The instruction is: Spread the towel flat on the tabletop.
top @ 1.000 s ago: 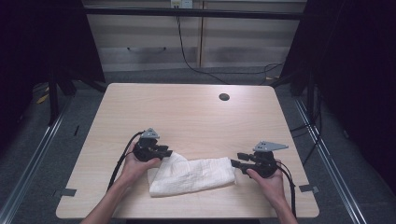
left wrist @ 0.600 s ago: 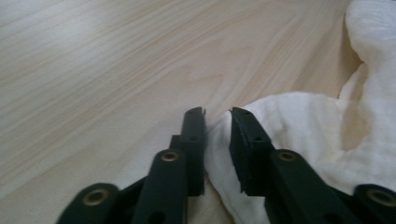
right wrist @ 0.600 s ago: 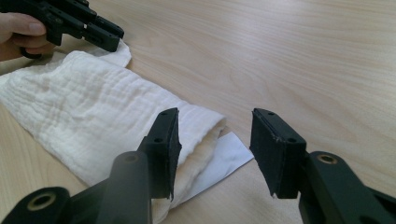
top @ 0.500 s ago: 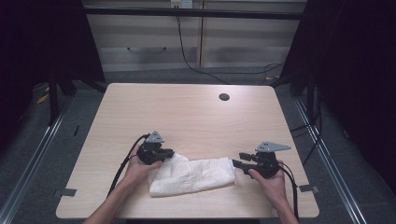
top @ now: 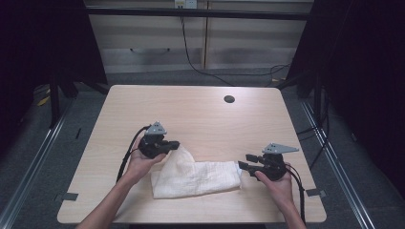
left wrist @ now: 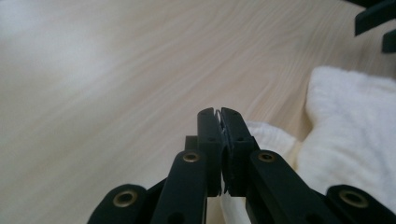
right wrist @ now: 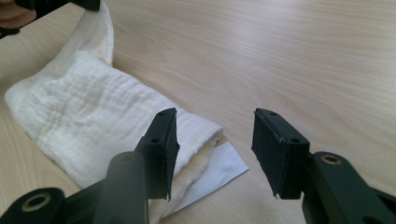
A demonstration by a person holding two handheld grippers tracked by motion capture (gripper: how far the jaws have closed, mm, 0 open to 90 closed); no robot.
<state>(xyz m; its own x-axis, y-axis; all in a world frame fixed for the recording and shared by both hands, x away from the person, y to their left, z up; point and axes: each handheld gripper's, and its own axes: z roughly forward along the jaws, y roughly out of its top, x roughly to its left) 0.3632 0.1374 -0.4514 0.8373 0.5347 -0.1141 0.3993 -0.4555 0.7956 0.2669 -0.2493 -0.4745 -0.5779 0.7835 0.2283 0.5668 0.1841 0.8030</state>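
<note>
The white towel (top: pixel 196 175) lies folded near the front of the table (top: pixel 200 114). The left gripper (top: pixel 170 144) pinches its corner tight, probably lifting it. The right gripper (top: pixel 242 164) waits open at the other end. Next, it must grab there.

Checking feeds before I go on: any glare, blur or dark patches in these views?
High view: table evenly lit, surroundings almost black, image slightly soft. Left gripper view: pale glare on the wood at upper left, towel and background soft, shut jaws sharp. Right gripper view: sheen across the wood at top, towel weave crisp, the near arms at the bottom edge blurred.
</note>
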